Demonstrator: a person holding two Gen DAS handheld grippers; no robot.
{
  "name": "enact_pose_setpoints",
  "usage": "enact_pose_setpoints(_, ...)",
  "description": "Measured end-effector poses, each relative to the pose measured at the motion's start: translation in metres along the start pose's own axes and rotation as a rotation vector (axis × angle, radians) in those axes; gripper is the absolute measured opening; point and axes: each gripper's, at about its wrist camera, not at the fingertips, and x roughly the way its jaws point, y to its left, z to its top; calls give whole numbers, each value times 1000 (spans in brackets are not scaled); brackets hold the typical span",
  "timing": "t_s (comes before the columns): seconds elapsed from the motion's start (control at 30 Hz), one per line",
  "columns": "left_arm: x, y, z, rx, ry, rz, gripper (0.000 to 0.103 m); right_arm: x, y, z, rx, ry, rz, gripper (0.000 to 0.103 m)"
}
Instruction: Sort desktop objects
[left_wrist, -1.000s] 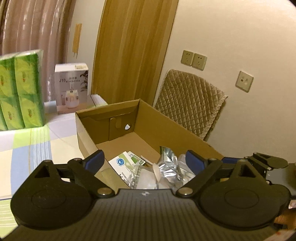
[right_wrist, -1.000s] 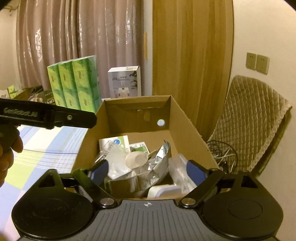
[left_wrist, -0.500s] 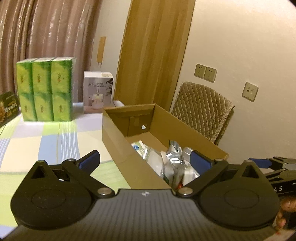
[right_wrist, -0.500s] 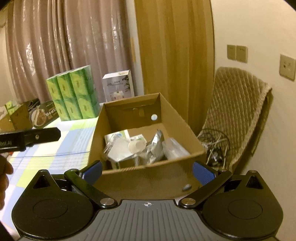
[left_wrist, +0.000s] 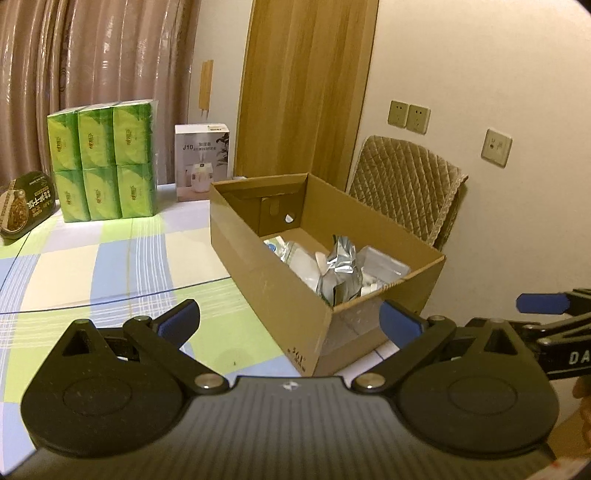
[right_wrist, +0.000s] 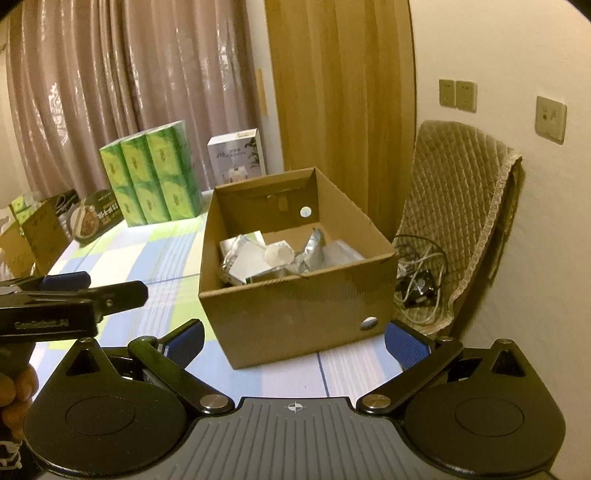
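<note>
Cardboard box (right_wrist: 295, 310): open-topped, stands on the table at the edge nearest the wall; the landmark for all that follows
Table (left_wrist: 110, 266): covered by a cloth checked in green, blue and cream; the box sits on its right part
Chair (right_wrist: 458, 206): draped in a quilted tan cover, just beyond the box on the wall side, with a tangle of cables on its seat
Green tissue packs (left_wrist: 101, 160): a stacked block, well apart from the box toward the curtain
White carton (left_wrist: 201, 162): printed J10, upright just behind the box's far left corner
Dark food tub (left_wrist: 26, 206): further left than the tissue packs, far from the box
Box contents (left_wrist: 340, 266): crumpled silver foil pouches, a white round piece and clear wrappers, heaped against the box's near end
Left gripper (left_wrist: 290, 321): in front of the box's near corner, blue-padded fingers spread wide, nothing between them
Right gripper (right_wrist: 293, 338): facing the box's near wall, fingers likewise spread wide and empty
</note>
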Motion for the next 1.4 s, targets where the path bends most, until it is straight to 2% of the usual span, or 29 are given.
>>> enact_pose_setpoints(0.1,2,-1,-1,3,12,5,102,-3,3,-4,-22,-1,-14,101)
enact_pose_setpoints(0.27,8,-4,-4,40,47,68,102,-1,2,-13,-22,15,-22,101)
enact_pose_setpoints(0.6,14,-4,-11,50,87,71,102,2,-1,-19,-11,30,-33,101)
enact_pose_setpoints(1.4,15,-6,-13,67,80,80,102,0,6,-17,-37,16,-31,101)
